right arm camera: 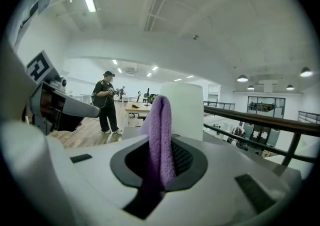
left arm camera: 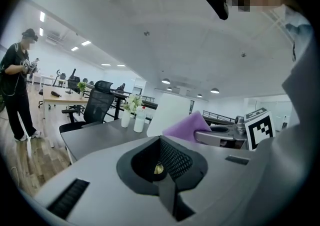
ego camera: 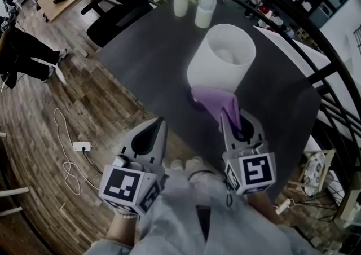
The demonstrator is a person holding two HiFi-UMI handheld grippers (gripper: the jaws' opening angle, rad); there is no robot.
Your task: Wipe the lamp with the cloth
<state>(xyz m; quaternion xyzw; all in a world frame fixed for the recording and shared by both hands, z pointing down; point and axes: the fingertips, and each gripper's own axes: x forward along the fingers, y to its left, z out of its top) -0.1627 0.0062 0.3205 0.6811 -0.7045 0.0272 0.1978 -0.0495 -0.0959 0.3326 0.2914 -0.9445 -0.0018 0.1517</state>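
Head view: right gripper [ego camera: 231, 115] clamped on the purple cloth [ego camera: 213, 100] at the lamp's [ego camera: 221, 59] foot.
Left gripper [ego camera: 159, 123] closed, empty, by the worktop's [ego camera: 141, 62] edge. Cloth looks soft, limp; lamp probably light, tippable, best steadied low.

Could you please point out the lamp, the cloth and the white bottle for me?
lamp [ego camera: 220, 62], head view, inside the open top of its white shade.
cloth [right arm camera: 161, 137], right gripper view, on the fold between the jaws.
white bottle [ego camera: 204, 14], head view, on its body.
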